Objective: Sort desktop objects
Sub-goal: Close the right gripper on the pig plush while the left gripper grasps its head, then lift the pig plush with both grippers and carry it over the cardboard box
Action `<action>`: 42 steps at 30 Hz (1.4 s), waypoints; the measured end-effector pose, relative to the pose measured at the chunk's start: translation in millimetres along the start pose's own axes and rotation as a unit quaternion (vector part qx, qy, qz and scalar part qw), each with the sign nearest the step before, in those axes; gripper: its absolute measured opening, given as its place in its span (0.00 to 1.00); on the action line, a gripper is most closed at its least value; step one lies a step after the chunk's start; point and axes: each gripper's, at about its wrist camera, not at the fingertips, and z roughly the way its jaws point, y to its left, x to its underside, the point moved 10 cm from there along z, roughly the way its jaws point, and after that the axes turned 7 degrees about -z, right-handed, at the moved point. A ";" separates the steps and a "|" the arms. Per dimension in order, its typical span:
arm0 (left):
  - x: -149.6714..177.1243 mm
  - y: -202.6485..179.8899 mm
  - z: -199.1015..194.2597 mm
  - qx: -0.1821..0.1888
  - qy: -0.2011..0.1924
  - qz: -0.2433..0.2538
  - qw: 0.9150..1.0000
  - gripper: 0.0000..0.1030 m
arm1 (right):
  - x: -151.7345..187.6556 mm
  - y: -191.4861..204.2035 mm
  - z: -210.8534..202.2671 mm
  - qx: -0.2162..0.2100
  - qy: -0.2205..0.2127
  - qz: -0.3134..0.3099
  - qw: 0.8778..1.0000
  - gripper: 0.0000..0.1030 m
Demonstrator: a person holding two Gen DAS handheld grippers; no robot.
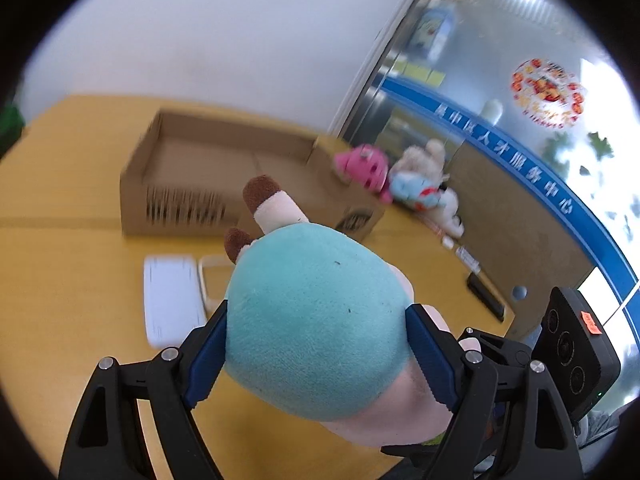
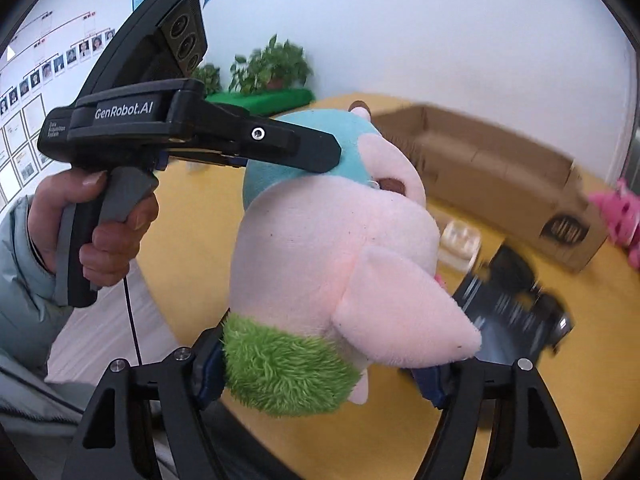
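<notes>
A large plush pig [image 1: 316, 320], pink with a teal body, brown hooves and a green tuft, is held in the air between both grippers. My left gripper [image 1: 320, 344] is shut on its teal body. My right gripper [image 2: 320, 364] is shut on its head end by the green tuft [image 2: 280, 368]; the pink head [image 2: 332, 248] fills that view. The left gripper [image 2: 316, 152] also shows there, pressed on the teal body. An open cardboard box [image 1: 224, 176] stands on the yellow table [image 1: 60, 280] beyond the pig; it also shows in the right wrist view [image 2: 500, 176].
A pink plush [image 1: 364, 168], a blue plush [image 1: 416, 192] and a beige plush [image 1: 424, 156] lie right of the box by a glass wall. A white flat item [image 1: 168, 300], a clear tray [image 2: 460, 244] and a black booklet [image 2: 504, 312] lie on the table.
</notes>
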 end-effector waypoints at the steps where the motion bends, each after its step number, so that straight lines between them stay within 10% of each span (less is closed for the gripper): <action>1: -20.4 -11.3 -9.9 0.006 -0.020 0.016 1.000 0.81 | -12.7 -4.0 -7.9 0.014 -0.011 -0.006 1.000 0.71; 14: -166.6 -116.5 -55.3 0.025 -0.136 0.182 0.974 0.81 | -160.3 -64.9 -102.0 0.169 -0.154 -0.046 0.972 0.71; 42: -283.3 -58.3 24.0 0.059 -0.124 0.176 0.975 0.80 | -259.6 -160.7 -22.2 0.187 -0.146 -0.037 0.971 0.71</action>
